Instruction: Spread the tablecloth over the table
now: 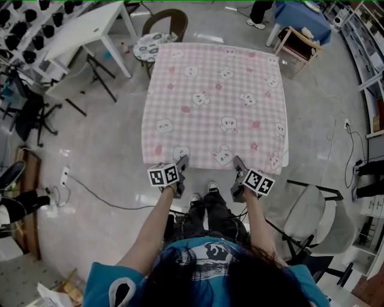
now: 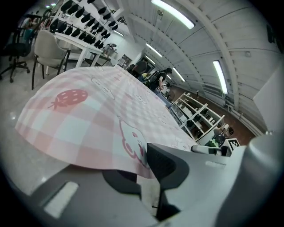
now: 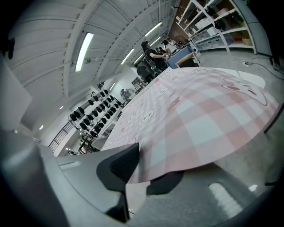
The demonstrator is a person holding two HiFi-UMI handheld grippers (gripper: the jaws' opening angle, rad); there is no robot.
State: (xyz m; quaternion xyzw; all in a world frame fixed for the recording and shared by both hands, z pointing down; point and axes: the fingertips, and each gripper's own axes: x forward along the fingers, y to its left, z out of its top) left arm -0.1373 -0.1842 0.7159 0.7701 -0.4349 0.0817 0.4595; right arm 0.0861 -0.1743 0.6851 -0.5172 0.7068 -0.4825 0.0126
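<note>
A pink and white checked tablecloth (image 1: 216, 102) with bear and strawberry prints lies spread flat over the table, whose top it hides. My left gripper (image 1: 182, 163) is shut on the cloth's near edge, left of centre. In the left gripper view the cloth (image 2: 102, 119) runs between the two dark pads of the left gripper (image 2: 143, 170). My right gripper (image 1: 238, 163) is shut on the near edge right of centre. The right gripper view shows the cloth (image 3: 199, 115) pinched in the right gripper (image 3: 141, 179). Both near corners hang free.
A white table (image 1: 90, 30) and a round-backed chair (image 1: 162, 27) stand at the far left. A blue-covered table (image 1: 303, 18) is at the far right. A white swivel chair (image 1: 318, 219) stands close on my right. Cables cross the grey floor (image 1: 102, 150).
</note>
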